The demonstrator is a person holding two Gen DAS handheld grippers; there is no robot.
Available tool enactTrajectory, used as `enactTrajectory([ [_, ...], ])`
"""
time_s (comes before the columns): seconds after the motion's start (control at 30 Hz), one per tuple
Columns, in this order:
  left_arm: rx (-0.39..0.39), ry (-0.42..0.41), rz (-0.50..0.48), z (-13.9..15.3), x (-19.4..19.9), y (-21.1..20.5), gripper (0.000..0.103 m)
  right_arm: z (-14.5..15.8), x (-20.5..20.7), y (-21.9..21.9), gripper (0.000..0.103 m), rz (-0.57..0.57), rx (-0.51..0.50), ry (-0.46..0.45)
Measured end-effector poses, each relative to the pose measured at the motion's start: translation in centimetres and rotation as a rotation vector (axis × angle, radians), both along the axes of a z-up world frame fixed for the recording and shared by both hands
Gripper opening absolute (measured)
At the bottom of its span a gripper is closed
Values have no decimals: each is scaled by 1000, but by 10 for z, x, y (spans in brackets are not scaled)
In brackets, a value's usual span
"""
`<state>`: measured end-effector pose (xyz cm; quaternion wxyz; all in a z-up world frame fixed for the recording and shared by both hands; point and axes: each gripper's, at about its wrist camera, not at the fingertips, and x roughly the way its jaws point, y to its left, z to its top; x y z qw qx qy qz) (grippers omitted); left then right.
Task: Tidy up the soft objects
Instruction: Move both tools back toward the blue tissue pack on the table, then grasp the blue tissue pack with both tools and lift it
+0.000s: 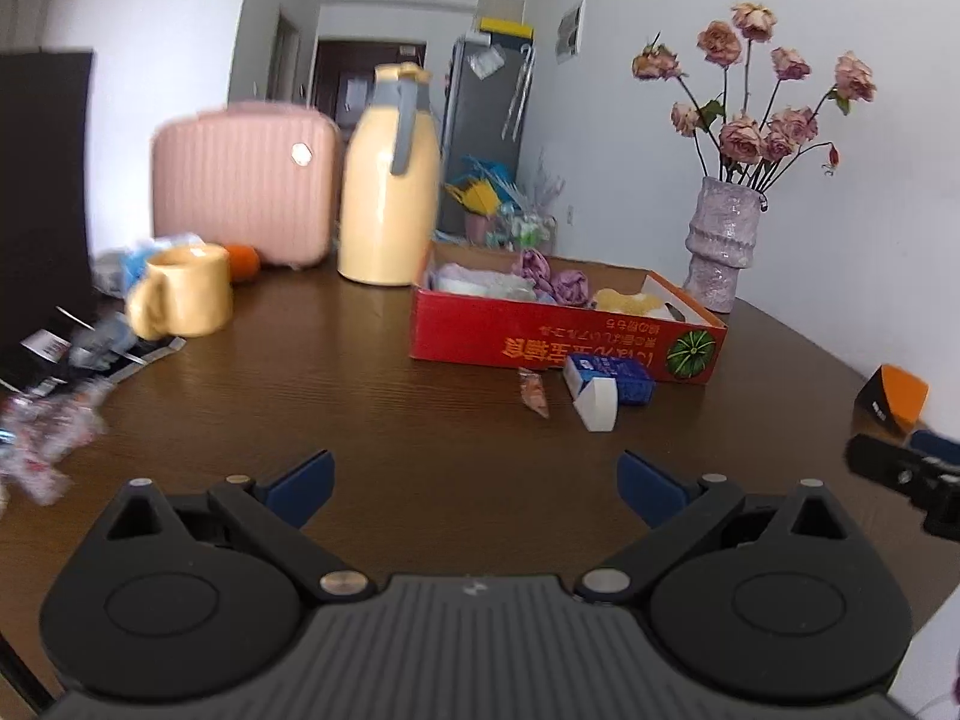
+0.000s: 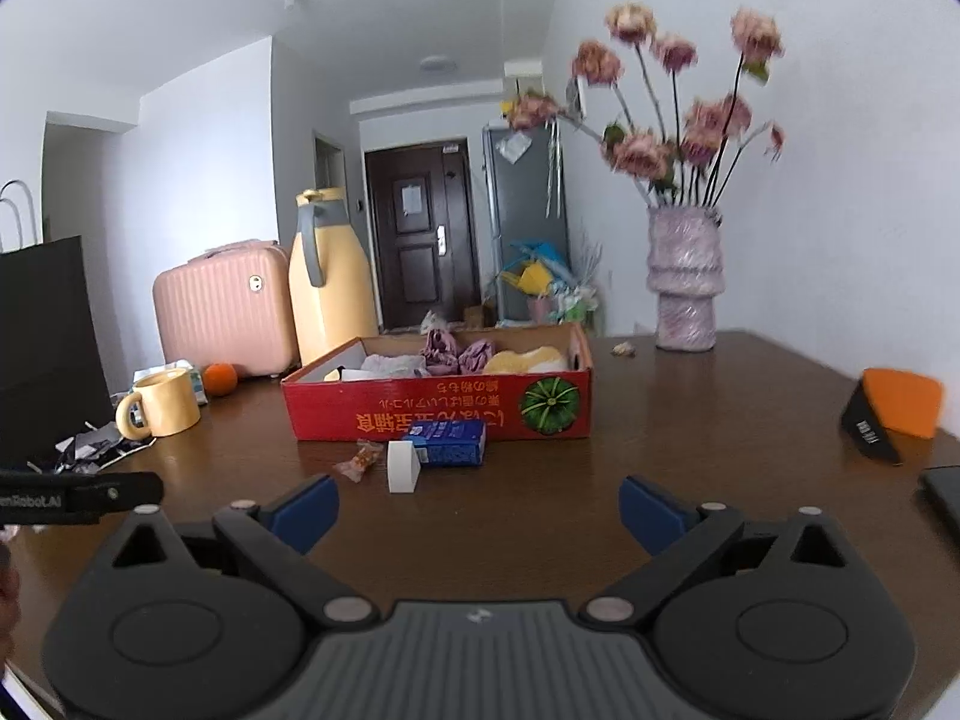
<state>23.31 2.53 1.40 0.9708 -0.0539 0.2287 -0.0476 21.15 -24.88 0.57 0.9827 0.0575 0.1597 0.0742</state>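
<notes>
A red cardboard box (image 1: 540, 351) (image 2: 444, 405) stands on the brown table and holds soft things: purple cloth flowers (image 1: 549, 276) (image 2: 456, 354), a white cloth (image 1: 480, 282) (image 2: 393, 365) and a yellow plush piece (image 1: 627, 301) (image 2: 528, 359). In front of the box lie a blue carton (image 1: 624, 377) (image 2: 447, 443), a white block (image 1: 597, 403) (image 2: 403, 465) and a snack wrapper (image 1: 534, 393) (image 2: 360, 461). My left gripper (image 1: 477, 489) is open and empty over bare table. My right gripper (image 2: 479, 513) is also open, with nothing between its fingers.
A yellow mug (image 1: 183, 291) (image 2: 162, 403), an orange (image 1: 243, 261) (image 2: 219, 378), a yellow jug (image 1: 390, 180) (image 2: 330, 282) and a pink case (image 1: 243, 180) (image 2: 225, 306) stand at the back left. Loose wrappers (image 1: 48, 420) lie left. A vase of flowers (image 1: 723, 243) (image 2: 687, 279) and an orange-black box (image 1: 894, 399) (image 2: 897, 414) stand right.
</notes>
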Motion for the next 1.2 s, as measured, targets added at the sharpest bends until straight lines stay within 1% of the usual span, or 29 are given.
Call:
enactTrajectory([
  [0.03, -8, 9, -10, 0, 10, -3, 93, 1, 13, -2, 97, 10, 11, 19],
  [0.07, -17, 13, -33, 2, 26, -7, 90, 1, 29, -4, 97, 26, 23, 34],
  [0.1, -22, 16, -49, 3, 39, -11, 82, 1, 43, -6, 92, 36, 35, 47],
  [0.13, -28, 21, -63, 5, 55, -15, 76, 2, 61, -8, 84, 48, 45, 65],
  [0.17, -39, 28, -83, 6, 74, -19, 73, 1, 77, -9, 81, 64, 56, 83],
  [0.23, -65, 80, -133, 7, 118, -29, 58, 0, 119, -13, 68, 106, 105, 131],
  [0.27, -88, 115, -176, 6, 143, -35, 55, -1, 138, -14, 66, 120, 126, 155],
  [0.33, -117, 184, -222, 0, 183, -45, 43, -5, 179, -15, 57, 150, 157, 207],
  [0.4, -115, 265, -229, -11, 220, -56, 36, -13, 215, -16, 50, 170, 205, 256],
  [0.43, -121, 292, -236, -17, 235, -60, 34, -19, 232, -17, 46, 181, 233, 282],
  [0.5, -137, 334, -244, -29, 254, -65, 32, -32, 257, -18, 40, 185, 282, 331],
  [0.53, -144, 352, -242, -35, 260, -66, 26, -40, 263, -17, 37, 180, 296, 342],
  [0.57, -153, 359, -252, -40, 263, -66, 26, -48, 268, -16, 34, 179, 311, 350],
  [0.6, -167, 350, -255, -42, 262, -64, 26, -55, 271, -16, 23, 189, 330, 365],
  [0.67, -186, 352, -255, -43, 264, -61, 23, -59, 272, -19, 22, 198, 364, 380],
  [0.73, -209, 354, -261, -45, 263, -58, 22, -60, 273, -18, 20, 196, 348, 369],
  [0.87, -208, 347, -261, -44, 263, -56, 21, -63, 273, -18, 20, 201, 354, 363],
  [1.0, -200, 329, -266, -41, 258, -59, 19, -58, 266, -15, 19, 193, 318, 346],
  [1.1, -165, 268, -271, -30, 246, -66, 19, -48, 258, -16, 19, 182, 309, 312],
  [1.17, -171, 221, -277, -17, 231, -67, 18, -36, 243, -17, 19, 167, 317, 276],
  [1.2, -182, 200, -284, -10, 222, -67, 18, -29, 234, -17, 19, 163, 304, 252],
])
